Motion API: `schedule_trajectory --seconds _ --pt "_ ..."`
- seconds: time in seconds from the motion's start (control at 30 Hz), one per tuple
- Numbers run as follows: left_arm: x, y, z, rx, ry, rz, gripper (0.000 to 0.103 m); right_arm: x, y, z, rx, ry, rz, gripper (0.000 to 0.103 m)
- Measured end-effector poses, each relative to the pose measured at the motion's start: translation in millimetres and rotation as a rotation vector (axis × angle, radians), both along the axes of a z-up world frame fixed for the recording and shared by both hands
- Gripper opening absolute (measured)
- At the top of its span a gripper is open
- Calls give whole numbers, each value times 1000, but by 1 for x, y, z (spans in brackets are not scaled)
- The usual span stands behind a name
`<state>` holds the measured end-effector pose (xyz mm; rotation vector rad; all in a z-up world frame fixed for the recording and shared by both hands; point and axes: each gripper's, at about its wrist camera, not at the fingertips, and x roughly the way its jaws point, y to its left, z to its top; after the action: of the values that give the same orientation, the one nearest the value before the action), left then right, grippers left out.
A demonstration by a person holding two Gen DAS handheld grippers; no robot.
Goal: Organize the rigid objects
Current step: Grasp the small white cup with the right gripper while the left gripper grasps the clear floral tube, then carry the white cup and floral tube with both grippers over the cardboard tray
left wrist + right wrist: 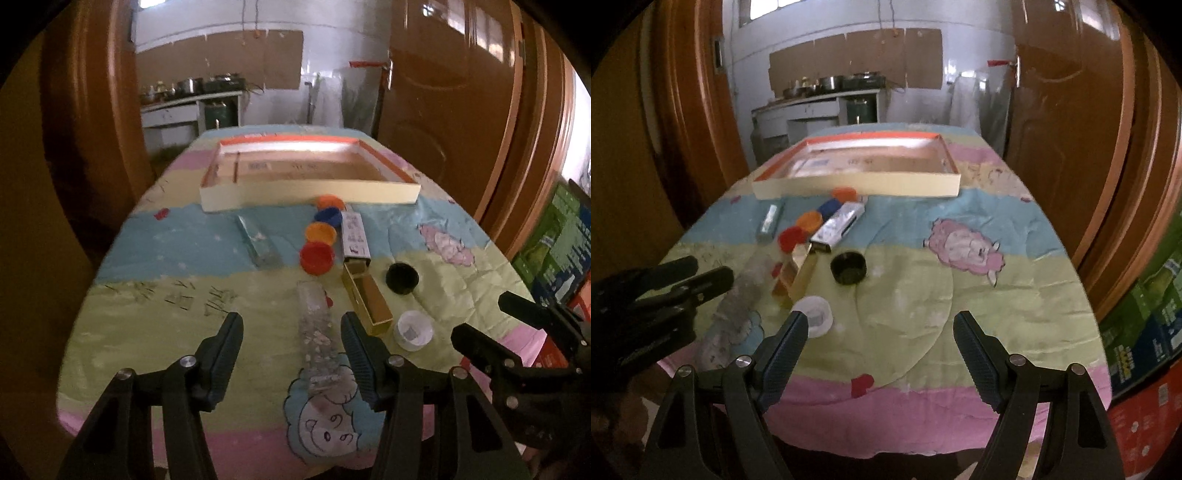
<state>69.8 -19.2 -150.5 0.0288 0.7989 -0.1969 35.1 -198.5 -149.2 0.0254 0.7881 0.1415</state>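
Observation:
A shallow cream box with an orange rim (pixel 310 192) (pixel 857 186) lies at the table's far end. In front of it lie a row of coloured lids, red (pixel 317 257), orange (pixel 320 232) and blue (pixel 328 215), a silver box (pixel 354 236) (pixel 839 223), a gold box (pixel 367 301) (pixel 798 273), a black lid (pixel 402 277) (pixel 848 267), a white lid (pixel 412 329) (pixel 813 315) and two clear plastic cases (pixel 318 328) (pixel 258 242). My left gripper (pixel 291 326) is open and empty over the near clear case. My right gripper (pixel 881 325) is open and empty above the table's near part.
The table wears a pastel cartoon cloth (pixel 960 295). Brown doors (pixel 461 110) stand behind and to the right. Green and red cartons (pixel 1145 350) sit on the floor at the right. The right gripper shows in the left wrist view (pixel 517 332).

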Motion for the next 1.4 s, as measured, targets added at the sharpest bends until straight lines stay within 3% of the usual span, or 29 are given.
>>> schedule_trajectory --seconds 0.17,0.33,0.43,0.47,0.67,0.73,0.8,0.87,1.4 --pt "11 -6 -15 -9 43 -34 55 2 5 -10 -3 21 41 82" --pt "19 -4 -22 -11 53 -35 43 3 17 -19 -9 38 102 82" --pt "20 0 -22 -15 39 -28 30 7 25 -23 -30 39 118 82" --pt "21 1 -22 -7 34 -20 21 9 27 -24 -37 39 118 82" --pt "22 8 -21 -43 43 -23 20 23 37 -29 -40 23 112 81" --pt "22 7 -22 -40 41 -24 20 25 39 -29 -51 12 113 74" --pt "21 7 -22 -39 38 -26 20 24 41 -27 -48 3 126 44" --pt "21 8 -22 -48 38 -25 20 24 45 -25 -78 -5 129 31" --pt "18 17 -5 -87 19 -7 20 12 34 -7 -6 -51 133 30"
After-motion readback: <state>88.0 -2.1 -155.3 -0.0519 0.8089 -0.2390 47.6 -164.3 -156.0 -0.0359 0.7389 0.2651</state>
